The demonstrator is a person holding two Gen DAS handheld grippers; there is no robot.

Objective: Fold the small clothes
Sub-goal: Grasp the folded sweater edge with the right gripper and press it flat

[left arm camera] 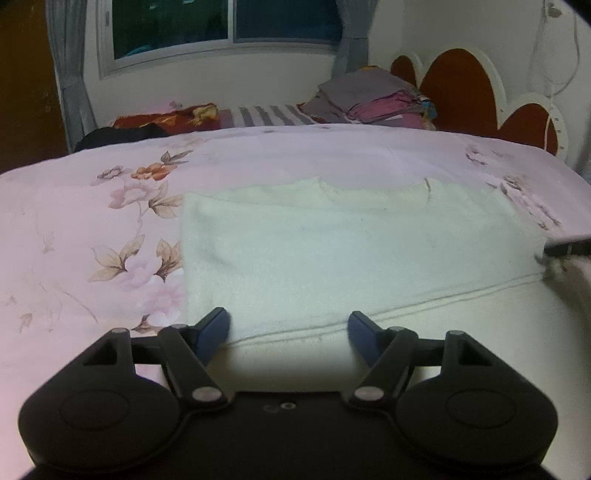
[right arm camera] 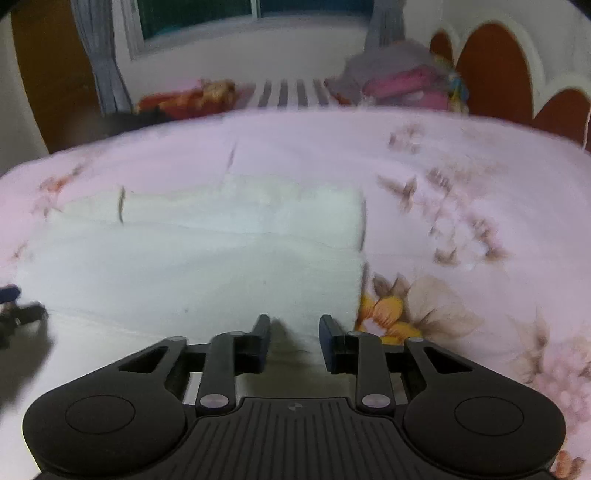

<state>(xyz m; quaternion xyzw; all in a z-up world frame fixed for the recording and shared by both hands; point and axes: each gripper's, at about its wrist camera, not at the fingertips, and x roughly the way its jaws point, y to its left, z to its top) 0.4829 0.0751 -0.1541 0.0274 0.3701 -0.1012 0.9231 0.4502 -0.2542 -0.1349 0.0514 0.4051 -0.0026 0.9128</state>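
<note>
a white terry cloth (left arm camera: 332, 251), soft and nubby, lying folded into a broad rectangle on a pink floral bedsheet (left arm camera: 92, 229). stitched hem running across its near part, a stacked fold showing at the right-hand edge in the right wrist view. smooth, thin sheet printed with pale blossoms and tan leaves.

left gripper (left arm camera: 290, 326) of matte black plastic with blue pads, jaws spread wide over the near hem, nothing pinched between them. right gripper (right arm camera: 293, 334) of the same make, jaws part-way apart just above the cloth's near right corner; cloth seen between the pads, contact unclear in the blurred frame.

further back, a heap of folded clothes (left arm camera: 373, 99), grey and magenta, by a scalloped headboard (left arm camera: 461, 88) of rust-red panels edged in white. striped fabric (left arm camera: 269, 114) beside the heap. grey curtains (left arm camera: 70, 74) framing a dark window (left arm camera: 221, 22).
</note>
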